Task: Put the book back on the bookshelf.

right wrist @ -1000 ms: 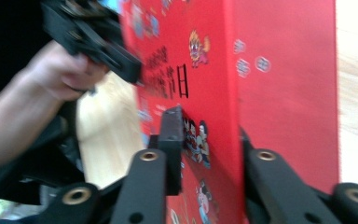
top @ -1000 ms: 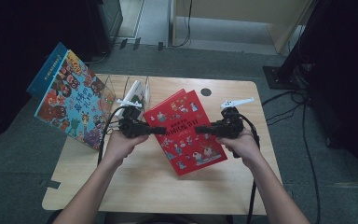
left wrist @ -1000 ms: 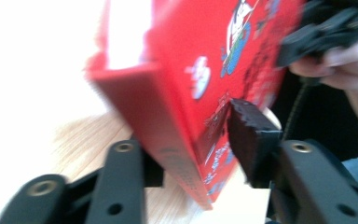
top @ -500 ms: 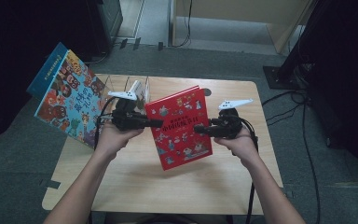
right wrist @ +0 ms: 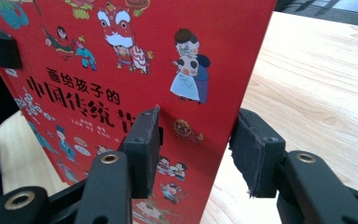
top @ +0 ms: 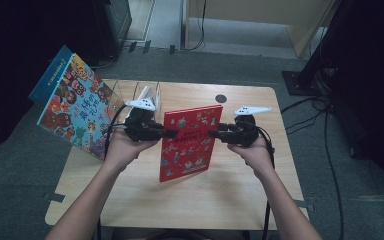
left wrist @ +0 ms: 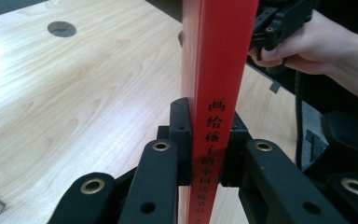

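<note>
A red picture book [top: 187, 142] stands upright above the wooden table [top: 220, 200], its cover toward the person. My left gripper [top: 167, 133] is shut on its spine edge; in the left gripper view the pads [left wrist: 182, 135] press both sides of the red spine [left wrist: 216, 60], the jaws having just been closing. My right gripper [top: 215, 134] sits at the book's opposite edge. In the right gripper view its jaws straddle the book [right wrist: 121, 60] with a gap beside one pad [right wrist: 256, 149]; they have just been opening, so the right gripper [right wrist: 198, 144] is open.
A colourful book with a blue spine [top: 75, 112] leans tilted at the table's left edge. A clear book rack [top: 130, 92] stands at the back left. A cable hole [top: 221, 98] lies at the back middle. Cables [top: 305, 117] run on the floor to the right.
The red book has gone from tilted over the table to upright and higher, carried by the left gripper. The right gripper's jaws have spread apart on the book's edge.
</note>
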{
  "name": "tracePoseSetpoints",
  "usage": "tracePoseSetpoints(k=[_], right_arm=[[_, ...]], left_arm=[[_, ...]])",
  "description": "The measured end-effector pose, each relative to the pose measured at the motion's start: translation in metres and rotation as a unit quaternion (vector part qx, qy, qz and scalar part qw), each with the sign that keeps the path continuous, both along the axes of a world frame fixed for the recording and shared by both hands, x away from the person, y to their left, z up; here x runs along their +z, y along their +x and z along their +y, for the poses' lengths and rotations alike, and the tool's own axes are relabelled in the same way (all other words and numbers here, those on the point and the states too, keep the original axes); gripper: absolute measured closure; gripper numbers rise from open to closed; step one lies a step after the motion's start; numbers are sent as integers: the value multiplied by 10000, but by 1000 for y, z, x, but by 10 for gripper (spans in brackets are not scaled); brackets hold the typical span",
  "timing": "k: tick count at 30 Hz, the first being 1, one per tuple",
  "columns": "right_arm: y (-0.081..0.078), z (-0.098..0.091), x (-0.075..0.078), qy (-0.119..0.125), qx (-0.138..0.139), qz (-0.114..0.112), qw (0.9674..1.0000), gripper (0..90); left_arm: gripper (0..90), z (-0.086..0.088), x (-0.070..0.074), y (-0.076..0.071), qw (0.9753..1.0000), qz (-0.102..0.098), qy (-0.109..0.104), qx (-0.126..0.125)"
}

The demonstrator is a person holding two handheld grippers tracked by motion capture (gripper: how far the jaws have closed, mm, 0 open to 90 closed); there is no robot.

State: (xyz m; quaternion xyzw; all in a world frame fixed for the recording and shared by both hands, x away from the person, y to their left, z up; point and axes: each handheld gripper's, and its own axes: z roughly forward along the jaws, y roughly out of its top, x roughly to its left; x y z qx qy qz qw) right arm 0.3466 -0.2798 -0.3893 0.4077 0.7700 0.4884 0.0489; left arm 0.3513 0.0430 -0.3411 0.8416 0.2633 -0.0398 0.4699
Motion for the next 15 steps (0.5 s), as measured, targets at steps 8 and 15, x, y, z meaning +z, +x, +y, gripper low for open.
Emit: tracePoseSetpoints(k=[8,15], right_arm=[[1,4,6,-180,-45,-6,9998,550],[-4,14,13,-208,181,-315,9991,576]], left_arm=[[804,-3,5,2,9997,-28,241,-23],[783,-10,10,5,9964,78,813,-213]])
